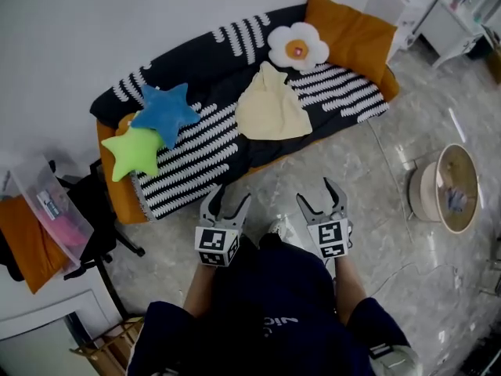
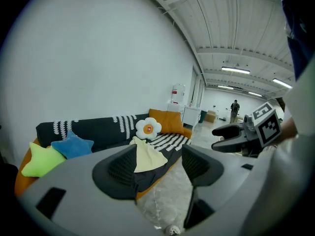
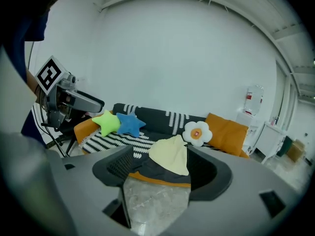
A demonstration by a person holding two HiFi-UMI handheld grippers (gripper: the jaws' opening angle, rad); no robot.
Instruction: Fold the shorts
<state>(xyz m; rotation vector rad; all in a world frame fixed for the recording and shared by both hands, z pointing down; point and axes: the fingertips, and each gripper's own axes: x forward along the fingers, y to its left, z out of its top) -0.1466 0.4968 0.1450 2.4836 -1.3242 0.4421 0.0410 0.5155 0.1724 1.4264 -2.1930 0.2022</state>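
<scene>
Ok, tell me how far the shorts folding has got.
Done: nothing; the pale yellow shorts lie bunched on the black-and-white striped sofa cover. In hand: nothing; left gripper and right gripper are open and empty, over the floor. Left: the whole fold.

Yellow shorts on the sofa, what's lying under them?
The shorts lie on a black-and-white striped blanket covering the orange sofa. The blanket directly beneath them is hidden.

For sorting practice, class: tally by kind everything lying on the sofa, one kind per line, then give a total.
Star cushions: 2 (green, blue)
Flower cushion: 1
Orange cushion: 1
Shorts: 1
Blanket: 1
Total: 6
</scene>
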